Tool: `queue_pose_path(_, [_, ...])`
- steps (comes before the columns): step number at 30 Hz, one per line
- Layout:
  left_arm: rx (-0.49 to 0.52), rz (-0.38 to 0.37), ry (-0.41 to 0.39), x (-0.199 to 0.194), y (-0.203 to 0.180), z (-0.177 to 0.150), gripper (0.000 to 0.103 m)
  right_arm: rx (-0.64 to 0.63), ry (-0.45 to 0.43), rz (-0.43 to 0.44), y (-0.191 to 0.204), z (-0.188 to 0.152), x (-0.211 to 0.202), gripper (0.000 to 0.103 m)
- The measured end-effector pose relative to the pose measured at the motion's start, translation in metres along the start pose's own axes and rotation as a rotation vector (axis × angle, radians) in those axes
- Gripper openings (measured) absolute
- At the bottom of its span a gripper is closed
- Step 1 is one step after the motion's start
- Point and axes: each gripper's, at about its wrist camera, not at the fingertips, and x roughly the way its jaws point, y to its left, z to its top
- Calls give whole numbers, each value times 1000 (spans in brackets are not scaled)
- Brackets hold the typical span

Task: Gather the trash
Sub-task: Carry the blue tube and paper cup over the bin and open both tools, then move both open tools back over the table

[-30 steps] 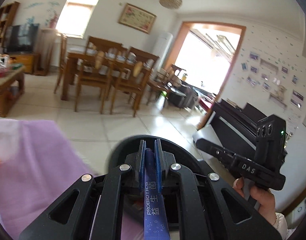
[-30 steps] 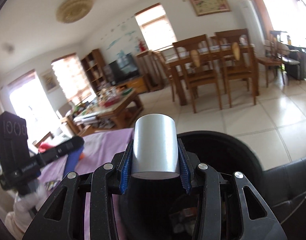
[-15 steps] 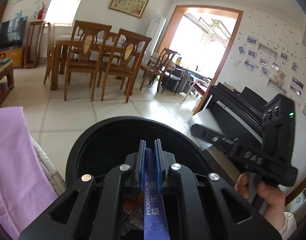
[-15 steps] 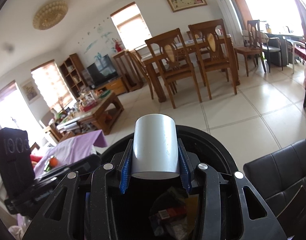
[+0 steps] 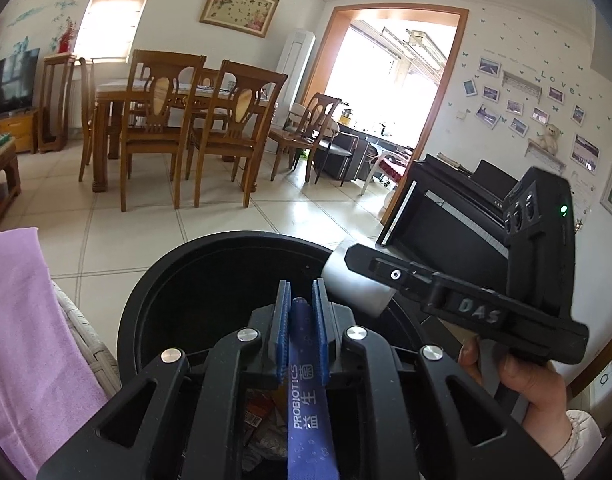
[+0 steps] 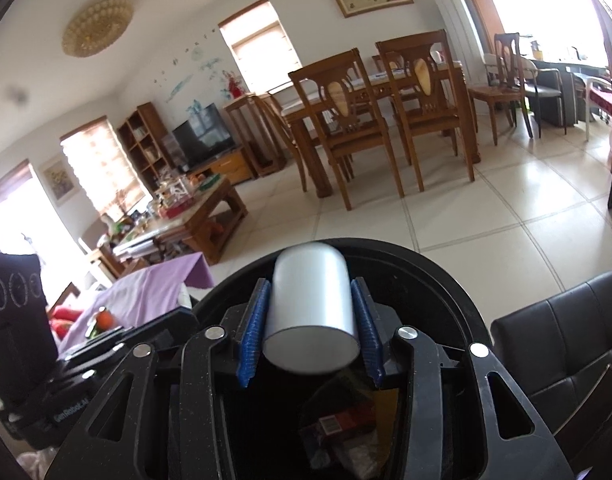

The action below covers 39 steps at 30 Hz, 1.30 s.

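Note:
Both grippers hang over a round black trash bin [image 5: 186, 264] [image 6: 446, 280] that holds wrappers and paper [image 6: 346, 424]. My left gripper [image 5: 301, 292] has a blue probiotics sachet [image 5: 306, 400] standing between its blue pads. Its jaws are opening, and thin gaps show beside the sachet. My right gripper [image 6: 309, 285] has a grey cylinder [image 6: 312, 312] [image 5: 354, 284] between its pads. Its jaws are opening too, and the cylinder is blurred and loose, with a gap on each side. A hand [image 5: 538, 392] holds the right gripper.
A purple cloth [image 5: 18, 320] over a wicker seat lies left of the bin. A black leather sofa [image 6: 566, 340] is on its right, a black piano [image 5: 446, 208] behind. A wooden dining table with chairs [image 5: 166, 120] and a cluttered coffee table [image 6: 186, 208] stand across the tiled floor.
Both grippers came down over the bin, so its rim and inside now fill the lower view. Both pairs of jaws have parted. The grey cylinder has slipped a little between the right pads.

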Motion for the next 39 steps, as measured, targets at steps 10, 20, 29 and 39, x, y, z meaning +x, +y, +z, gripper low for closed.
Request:
queue_pose_path(10, [99, 73, -64, -6, -20, -2, 95, 37, -35, 103, 7, 3, -25, 78])
queue_pose_path(20, [135, 90, -72, -4, -23, -3, 98, 42, -59, 157, 19, 3, -39, 95])
queue_pose_path(29, [115, 93, -91, -8, -19, -6, 98, 42, -62, 167, 22, 3, -45, 98])
queue_pose_path(39, [124, 96, -90, -10, -24, -6, 98, 41, -62, 175, 36, 5, -48, 98])
